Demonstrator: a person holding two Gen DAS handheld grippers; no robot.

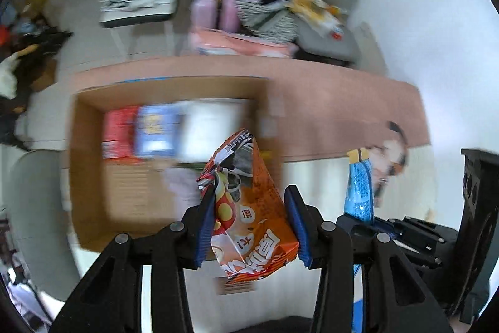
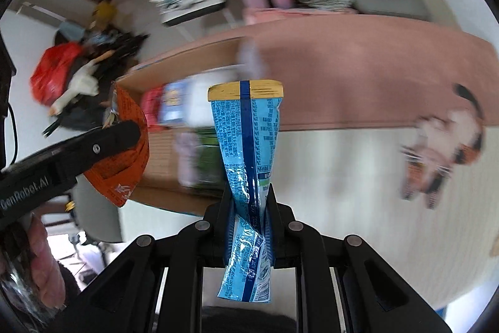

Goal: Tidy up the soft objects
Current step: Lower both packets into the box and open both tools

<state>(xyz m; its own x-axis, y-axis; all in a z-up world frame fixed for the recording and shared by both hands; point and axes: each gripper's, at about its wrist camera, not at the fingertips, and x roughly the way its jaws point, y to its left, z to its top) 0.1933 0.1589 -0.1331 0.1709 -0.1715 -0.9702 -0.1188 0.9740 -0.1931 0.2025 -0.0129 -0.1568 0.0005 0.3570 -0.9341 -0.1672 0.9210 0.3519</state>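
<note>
Left tool (image 1: 249, 223) clenched on orange snack bag (image 1: 246, 208); right tool (image 2: 248, 217) clenched on blue snack bag (image 2: 246, 161). Both bags held aloft, not yet deposited. Cardboard box (image 1: 90, 177) at worktop (image 1: 343, 102) left end partly filled. Plush toy (image 2: 443, 145) outstanding near right edge.

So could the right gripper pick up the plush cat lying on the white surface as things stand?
Probably not yet. The right gripper is shut on a blue snack packet, so its jaws are occupied. The plush cat itself lies uncovered, apart from the cardboard box.
</note>
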